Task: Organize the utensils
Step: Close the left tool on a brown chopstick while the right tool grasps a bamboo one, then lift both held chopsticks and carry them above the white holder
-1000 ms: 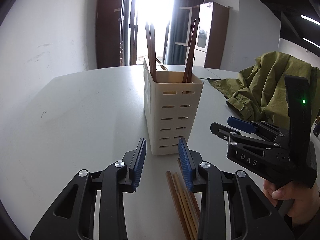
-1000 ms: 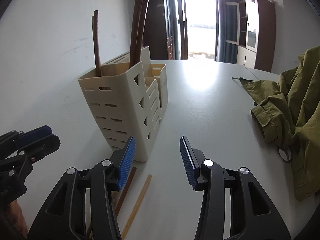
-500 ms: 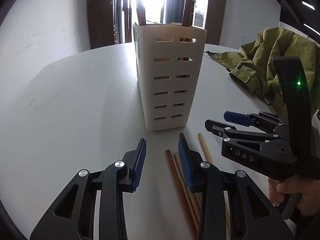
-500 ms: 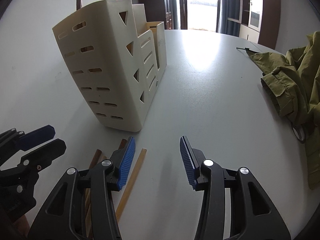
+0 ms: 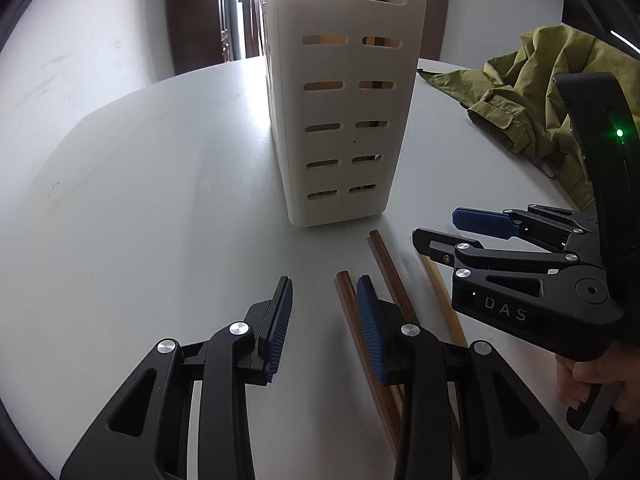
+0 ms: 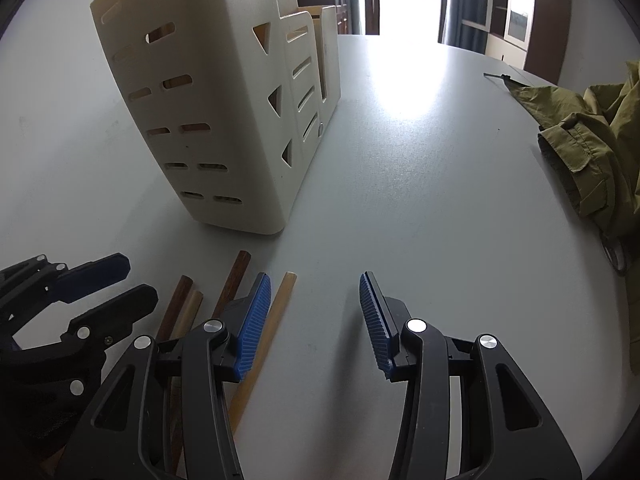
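Observation:
A cream slotted utensil holder (image 5: 344,112) (image 6: 224,112) stands on the grey table (image 5: 140,200). Several chopsticks lie in front of it: two dark brown ones (image 5: 347,300) (image 6: 236,280) and pale ones (image 5: 440,292) (image 6: 276,316). My left gripper (image 5: 324,320) hangs open low over the table, with one dark chopstick just inside its right finger. To its right my right gripper (image 6: 316,312) is open too, a pale chopstick lying along the inner side of its left finger. Each gripper shows in the other's view (image 5: 436,224) (image 6: 138,282). Neither holds anything.
An olive green jacket (image 5: 560,100) (image 6: 592,148) lies crumpled on the right side of the table. A person's hand (image 5: 588,376) holds the right gripper's handle. A white wall, dark cabinets and a bright doorway stand behind the table.
Both grippers have sunk toward the table and tipped further down. The holder now looms larger and the chopsticks in front of it have come fully into view.

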The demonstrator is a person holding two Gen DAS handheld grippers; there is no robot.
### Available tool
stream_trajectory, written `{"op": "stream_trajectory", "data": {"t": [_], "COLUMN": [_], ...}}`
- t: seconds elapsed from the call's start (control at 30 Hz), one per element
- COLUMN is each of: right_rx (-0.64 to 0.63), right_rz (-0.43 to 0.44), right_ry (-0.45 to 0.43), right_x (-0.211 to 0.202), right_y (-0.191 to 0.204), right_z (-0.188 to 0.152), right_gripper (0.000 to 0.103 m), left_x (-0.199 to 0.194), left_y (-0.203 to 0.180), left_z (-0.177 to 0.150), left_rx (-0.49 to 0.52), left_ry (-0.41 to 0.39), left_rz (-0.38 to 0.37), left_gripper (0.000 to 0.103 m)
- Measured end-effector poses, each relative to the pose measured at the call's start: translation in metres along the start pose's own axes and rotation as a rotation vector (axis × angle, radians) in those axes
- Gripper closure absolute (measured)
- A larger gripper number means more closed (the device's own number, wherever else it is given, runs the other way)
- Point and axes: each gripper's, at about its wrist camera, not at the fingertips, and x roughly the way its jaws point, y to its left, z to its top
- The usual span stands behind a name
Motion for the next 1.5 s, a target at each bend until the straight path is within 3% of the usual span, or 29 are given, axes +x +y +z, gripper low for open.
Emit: {"op": "stream_trajectory", "data": {"t": [0.33, 0.63, 0.8, 0.87, 0.97, 1.0, 1.2, 1.33, 1.5], "right_rx": [-0.034, -0.062, -0.066, -0.063, -0.066, -0.071, -0.083, -0.074, -0.066], "right_rz": [-0.021, -0.03, -0.047, -0.047, -0.045, -0.042, -0.017, -0.005, 0.007], "right_ry": [-0.004, 0.003, 0.008, 0.011, 0.016, 0.019, 0.029, 0.035, -0.002], "right_x": [-0.003, 0.0, -0.002, -0.003, -0.003, -0.003, -0.003, -0.003, -0.017], "right_y": [0.01, 0.013, 0.016, 0.017, 0.018, 0.019, 0.023, 0.023, 0.017], "right_z": [-0.007, -0.001, -0.001, -0.001, -0.001, 0.0, 0.002, 0.004, 0.012], "right_gripper": [0.064, 0.065, 0.071, 0.076, 0.082, 0.084, 0.095, 0.096, 0.096], "left_x": [0.016, 0.02, 0.024, 0.026, 0.029, 0.03, 0.031, 0.028, 0.002], "left_y": [-0.001, -0.003, -0.007, -0.007, -0.005, -0.006, -0.01, -0.006, -0.002], "left_z": [0.001, 0.0, 0.002, 0.005, 0.011, 0.012, 0.01, 0.011, 0.02], "left_rx": [0.01, 0.028, 0.03, 0.017, 0.001, 0.001, 0.028, 0.01, 0.012], "left_ry": [0.02, 0.033, 0.04, 0.043, 0.071, 0.075, 0.068, 0.063, -0.005], "left_rz": [-0.005, -0.002, 0.005, -0.01, -0.012, -0.025, 0.008, -0.003, 0.001], "left_gripper": [0.069, 0.069, 0.07, 0.071, 0.091, 0.093, 0.096, 0.096, 0.096]}}
